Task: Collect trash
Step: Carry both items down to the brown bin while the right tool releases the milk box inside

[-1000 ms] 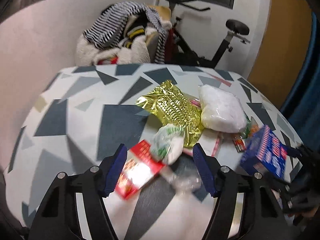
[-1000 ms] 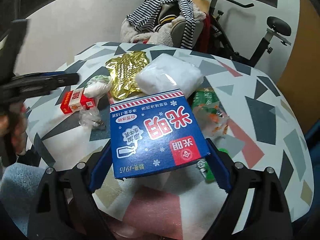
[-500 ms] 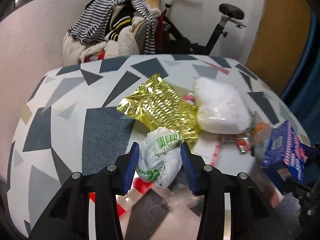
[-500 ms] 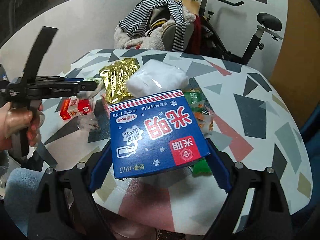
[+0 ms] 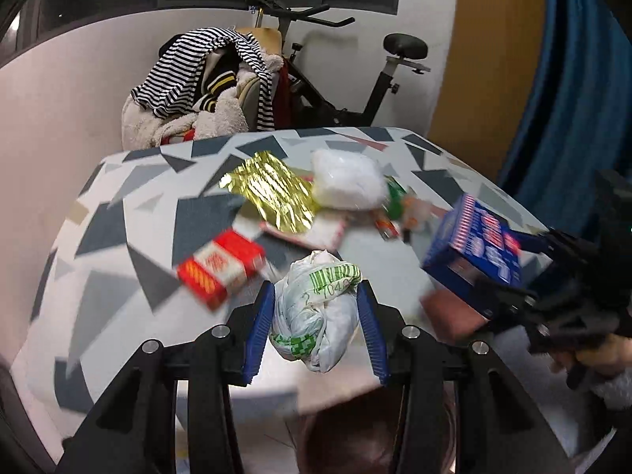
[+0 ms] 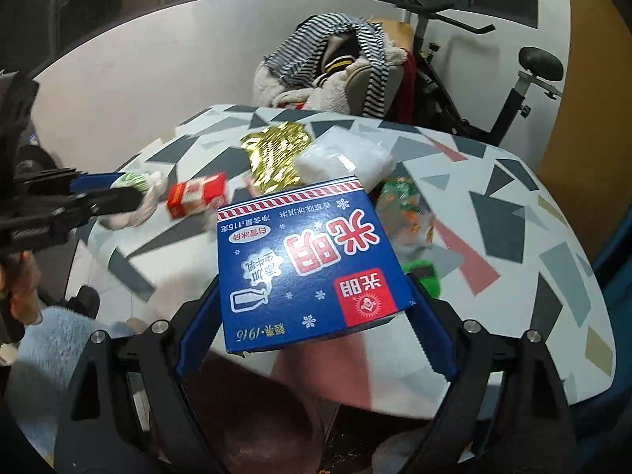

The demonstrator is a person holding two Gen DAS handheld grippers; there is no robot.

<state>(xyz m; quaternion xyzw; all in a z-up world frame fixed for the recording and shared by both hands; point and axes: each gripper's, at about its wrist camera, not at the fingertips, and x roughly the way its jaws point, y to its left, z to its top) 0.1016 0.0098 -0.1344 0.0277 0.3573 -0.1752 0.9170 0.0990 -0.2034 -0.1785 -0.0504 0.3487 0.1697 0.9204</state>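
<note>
My left gripper [image 5: 315, 312] is shut on a crumpled white plastic bag with green print [image 5: 316, 312] and holds it above the table's near edge. It also shows in the right wrist view [image 6: 138, 193]. My right gripper [image 6: 312, 316] is shut on a blue milk carton box [image 6: 312, 260], lifted over the near edge; the box also shows in the left wrist view [image 5: 478, 245]. On the patterned table [image 5: 130, 213] lie a red box [image 5: 221, 268], a gold foil wrapper [image 5: 272, 193], a white puffy bag [image 5: 347, 181] and green and orange wrappers [image 6: 403, 205].
A chair piled with striped and fleece clothes [image 5: 205, 91] stands behind the table. An exercise bike [image 5: 355, 91] is behind it by the white wall. A blue curtain [image 5: 572, 79] hangs at the right. A dark round object [image 6: 252, 426] lies below the table edge.
My left gripper closed on the white plastic bag, lifted it off the table and pulled back toward the near edge. My right gripper kept the blue box and drew back slightly.
</note>
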